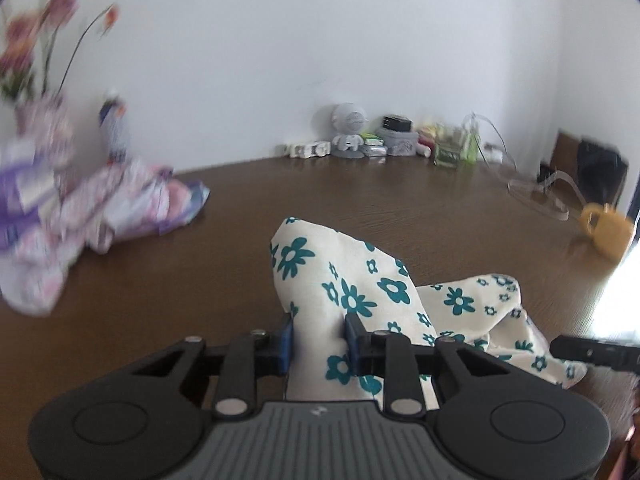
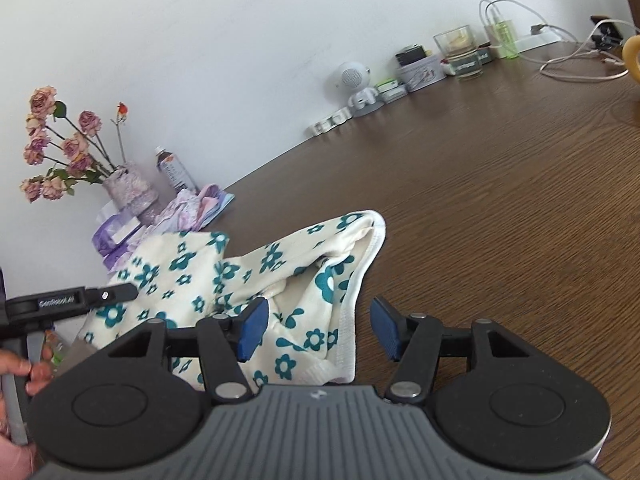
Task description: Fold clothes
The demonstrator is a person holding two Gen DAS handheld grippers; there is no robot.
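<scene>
Cream cotton, printed with teal flowers: one small garment [image 1: 352,280], and the item we are folding. It sits bunched on the brown wooden table [image 1: 400,208], partly lifted, with a white-trimmed opening [image 2: 360,280] showing in the right wrist view.

Left gripper [image 1: 318,336]: we have its blue pads closed narrow on a pinch of the garment, and the cloth rises in a peak above them.

Right gripper [image 2: 316,328]: we have its jaws spread wide and holding nothing; the trimmed edge of the garment lies between its blue pads [image 2: 252,330].

Second holding: a pink and lilac pile of cloth [image 1: 120,208] at the far left of the table, beside a vase of dried roses [image 2: 128,188] and a small bottle [image 2: 174,170]. We cannot tell whether that pile is folded or merely heaped.

Along the wall: a small white fan [image 2: 352,80], tins, a glass [image 2: 460,52], cables [image 2: 576,60]. A yellow mug [image 1: 608,232] stands at the right edge.

Progress, as we judge it: the flowered garment is not flat and shows no neat fold, so spreading, folding and setting it down all remain to be done on this piece.
</scene>
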